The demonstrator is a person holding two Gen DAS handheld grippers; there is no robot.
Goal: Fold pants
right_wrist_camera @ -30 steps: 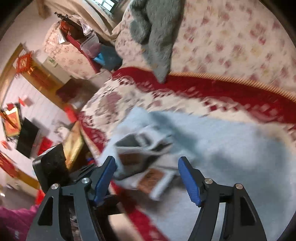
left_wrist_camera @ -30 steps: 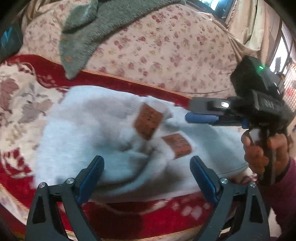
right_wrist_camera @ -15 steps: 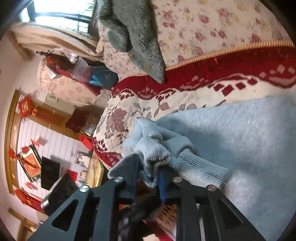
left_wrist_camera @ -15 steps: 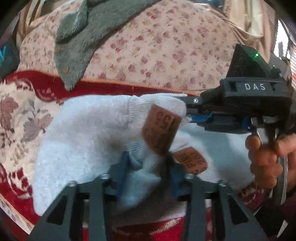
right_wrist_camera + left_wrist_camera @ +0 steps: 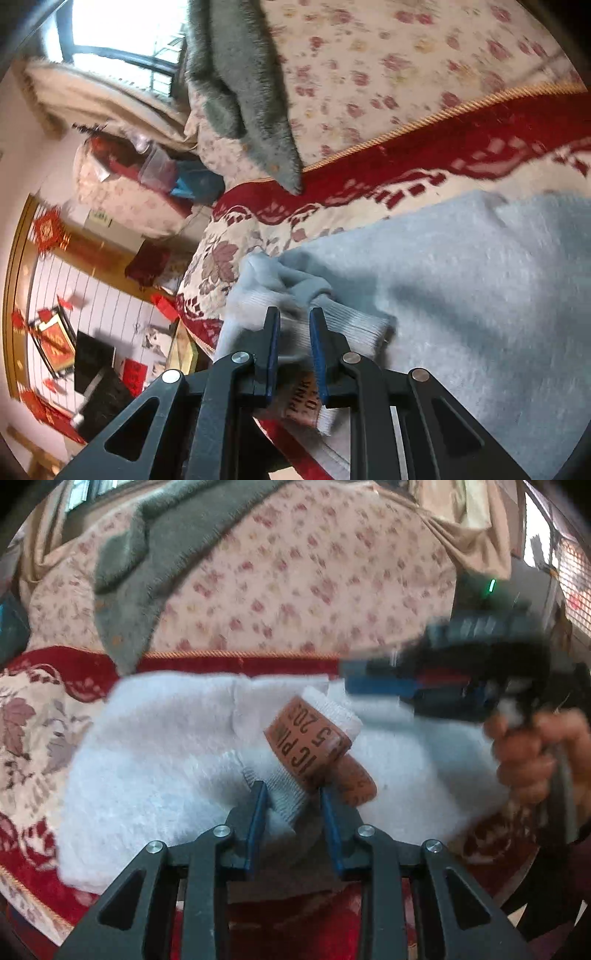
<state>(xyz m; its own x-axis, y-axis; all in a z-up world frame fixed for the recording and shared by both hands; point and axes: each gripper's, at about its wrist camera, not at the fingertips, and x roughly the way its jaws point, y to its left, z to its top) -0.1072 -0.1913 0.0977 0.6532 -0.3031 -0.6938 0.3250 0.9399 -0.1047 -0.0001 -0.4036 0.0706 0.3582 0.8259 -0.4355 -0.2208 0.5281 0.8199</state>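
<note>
Pale blue fleece pants (image 5: 155, 746) lie on a red and cream patterned sofa seat (image 5: 33, 709). My left gripper (image 5: 291, 794) is shut on a ribbed cuff with an orange-brown printed label (image 5: 306, 742), lifted a little. My right gripper (image 5: 293, 325) is shut on the other ribbed cuff (image 5: 351, 325) of the pants (image 5: 480, 295), with a labelled cuff below its fingers. The right gripper also shows blurred in the left wrist view (image 5: 369, 686), over the pants at the right.
A grey-green knitted garment (image 5: 147, 565) hangs over the floral sofa back (image 5: 295, 583); it also shows in the right wrist view (image 5: 251, 92). The sofa's left end and the room with red decorations (image 5: 48, 229) lie beyond the pants.
Both grippers went from open to shut on the pants' cuffs a second ago. Since half a second ago they hold the cuffs and have lifted and shifted them slightly.
</note>
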